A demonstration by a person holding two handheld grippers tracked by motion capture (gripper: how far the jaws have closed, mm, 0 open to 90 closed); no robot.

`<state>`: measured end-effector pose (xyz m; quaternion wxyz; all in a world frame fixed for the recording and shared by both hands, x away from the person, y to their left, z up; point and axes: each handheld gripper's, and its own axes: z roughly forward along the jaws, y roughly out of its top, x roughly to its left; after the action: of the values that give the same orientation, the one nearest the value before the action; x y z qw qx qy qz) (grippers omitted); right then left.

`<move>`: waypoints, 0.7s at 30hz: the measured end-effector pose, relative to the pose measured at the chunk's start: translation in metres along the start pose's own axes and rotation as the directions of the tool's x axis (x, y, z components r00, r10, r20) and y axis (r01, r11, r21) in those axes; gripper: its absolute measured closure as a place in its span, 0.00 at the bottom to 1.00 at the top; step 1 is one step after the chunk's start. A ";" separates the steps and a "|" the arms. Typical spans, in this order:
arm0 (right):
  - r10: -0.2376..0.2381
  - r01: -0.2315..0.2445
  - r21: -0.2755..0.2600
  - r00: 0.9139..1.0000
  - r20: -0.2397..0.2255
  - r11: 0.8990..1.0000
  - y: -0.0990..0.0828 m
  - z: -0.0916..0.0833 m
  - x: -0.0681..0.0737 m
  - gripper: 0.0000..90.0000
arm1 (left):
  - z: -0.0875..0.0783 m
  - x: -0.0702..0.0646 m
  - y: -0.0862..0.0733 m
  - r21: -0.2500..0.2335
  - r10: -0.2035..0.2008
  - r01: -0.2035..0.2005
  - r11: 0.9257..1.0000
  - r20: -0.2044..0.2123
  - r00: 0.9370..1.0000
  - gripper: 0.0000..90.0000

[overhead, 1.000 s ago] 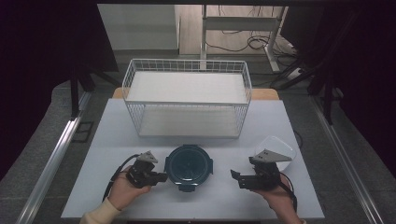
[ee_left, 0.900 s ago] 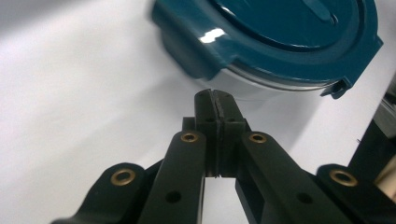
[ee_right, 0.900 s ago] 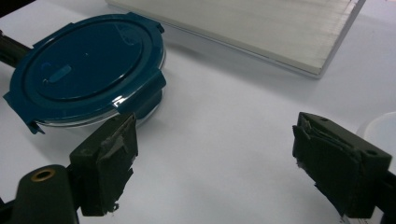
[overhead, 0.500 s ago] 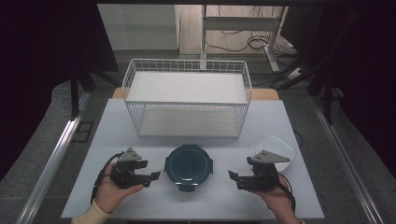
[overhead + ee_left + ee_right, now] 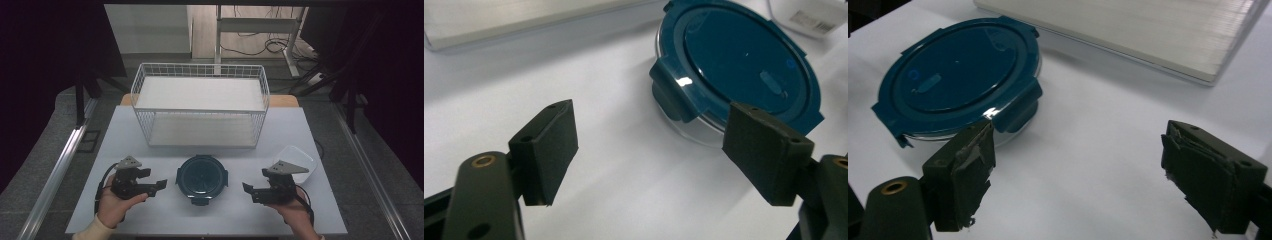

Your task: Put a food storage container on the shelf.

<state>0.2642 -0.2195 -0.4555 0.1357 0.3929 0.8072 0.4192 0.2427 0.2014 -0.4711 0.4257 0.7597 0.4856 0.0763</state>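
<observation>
A round container (image 5: 202, 176) with clear walls and a glossy teal snap-on lid sits on the matte white table (image 5: 165, 215), at the near middle, between the two hands. Four flat latch tabs stick out from the lid's rim, and a small raised oval marks its smooth top. The left gripper (image 5: 159, 184) is just left of the container, apart from it; its blocky black jaws have just been opening and now stand spread wide with nothing between them. The right gripper (image 5: 248, 189) is near the container's right side, its jaws likewise wide apart and empty, their dark pads frayed and ragged at the edges. Behind the container stands a white wire basket (image 5: 200, 105), rectangular, on a pale board. A translucent plastic tub (image 5: 300, 161) lies at the near right.
</observation>
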 end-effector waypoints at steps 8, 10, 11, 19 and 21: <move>0.022 -0.022 -0.013 0.998 -0.064 1.000 -0.001 0.000 0.004 0.15 | 0.003 -0.003 0.003 -0.033 -0.020 0.021 0.999 0.033 0.999 0.23; 0.027 -0.028 -0.016 0.997 -0.071 0.999 0.000 0.001 0.005 0.15 | 0.002 -0.004 0.003 -0.033 -0.019 0.020 0.999 0.037 0.999 0.23; 0.027 -0.028 -0.016 0.997 -0.071 0.999 0.000 0.001 0.006 0.15 | 0.002 -0.004 0.003 -0.034 -0.020 0.022 0.999 0.038 0.999 0.23; 0.101 -0.103 -0.008 0.984 -0.148 0.995 0.007 0.008 0.010 0.15 | 0.005 -0.003 0.010 -0.035 -0.056 0.059 0.998 0.087 0.995 0.23; 0.103 -0.105 -0.001 0.983 -0.155 0.994 0.012 0.012 0.014 0.15 | 0.008 -0.005 0.016 -0.034 -0.049 0.052 0.998 0.093 0.994 0.23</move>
<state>0.2681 -0.1984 -0.4513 0.0525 0.4003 0.7917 0.4585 0.2553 0.1899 -0.4632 0.4634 0.7420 0.4828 0.0391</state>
